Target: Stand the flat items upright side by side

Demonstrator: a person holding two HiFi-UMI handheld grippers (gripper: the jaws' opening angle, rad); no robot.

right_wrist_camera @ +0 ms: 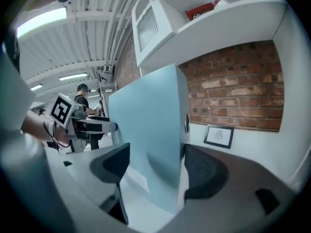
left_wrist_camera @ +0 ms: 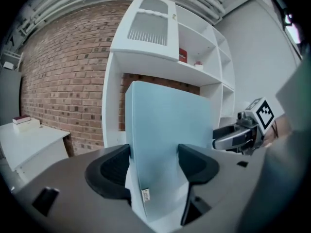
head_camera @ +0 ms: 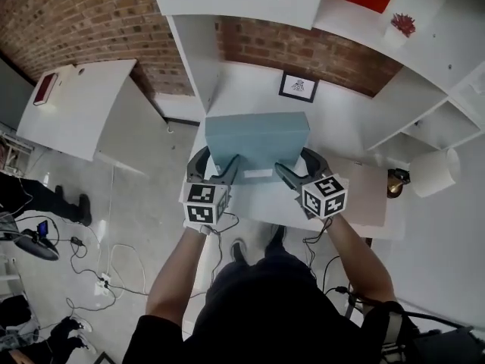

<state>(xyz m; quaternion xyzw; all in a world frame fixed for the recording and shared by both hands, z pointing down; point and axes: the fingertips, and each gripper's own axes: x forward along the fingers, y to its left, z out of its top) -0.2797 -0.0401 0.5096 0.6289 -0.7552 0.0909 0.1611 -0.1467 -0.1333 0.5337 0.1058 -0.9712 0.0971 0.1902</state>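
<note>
the left tongs (left_wrist_camera: pixel 153 165) are clenched on one end of the pale blue flat box (head_camera: pixel 258 139); the right tongs (right_wrist_camera: pixel 155 168) are clenched on the other end, with the slab standing between each pair of jaws; the box hangs clear of the white counter (head_camera: pixel 244 91), in front of the framed picture (head_camera: pixel 298 87) at the back wall; judged step: carrying one flat item to its standing place; the next move calls for lowering both ends evenly until the bottom edge rests on the counter, keeping the broad face vertical before either grip lets go; no neighbouring flat item is visible.
</note>
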